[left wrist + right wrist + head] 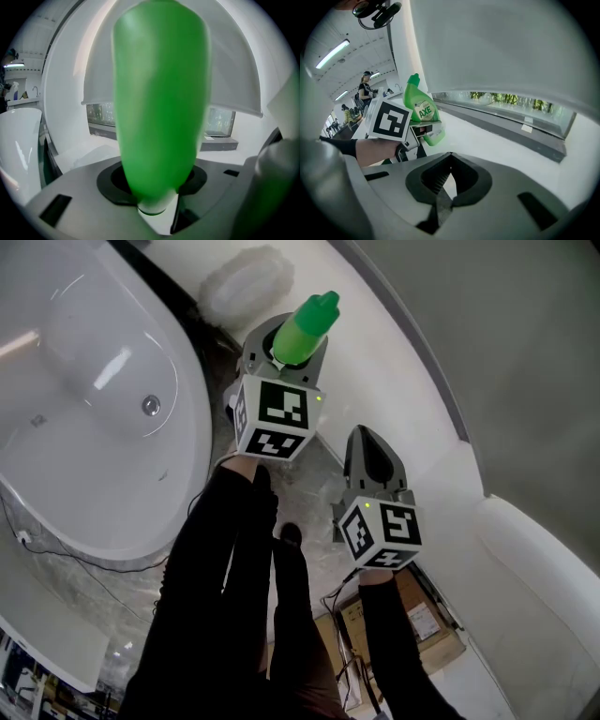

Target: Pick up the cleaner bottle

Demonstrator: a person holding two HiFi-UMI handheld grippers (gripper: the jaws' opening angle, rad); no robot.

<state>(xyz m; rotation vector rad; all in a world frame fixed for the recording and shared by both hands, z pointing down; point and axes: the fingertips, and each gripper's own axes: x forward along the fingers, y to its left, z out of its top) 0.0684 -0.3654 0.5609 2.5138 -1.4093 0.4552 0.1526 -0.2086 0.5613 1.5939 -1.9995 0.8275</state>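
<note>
As I watch remotely, left gripper [283, 343]: clamped on green cleaner bottle [307, 322]
Right gripper [448, 157]: jaws together, holding nothing

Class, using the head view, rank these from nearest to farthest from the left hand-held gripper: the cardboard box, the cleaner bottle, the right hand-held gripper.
1. The cleaner bottle: clamped in the left hand-held gripper itself.
2. The right hand-held gripper: beside it, lower right in the view.
3. The cardboard box: down on the floor, bottom right.
</note>
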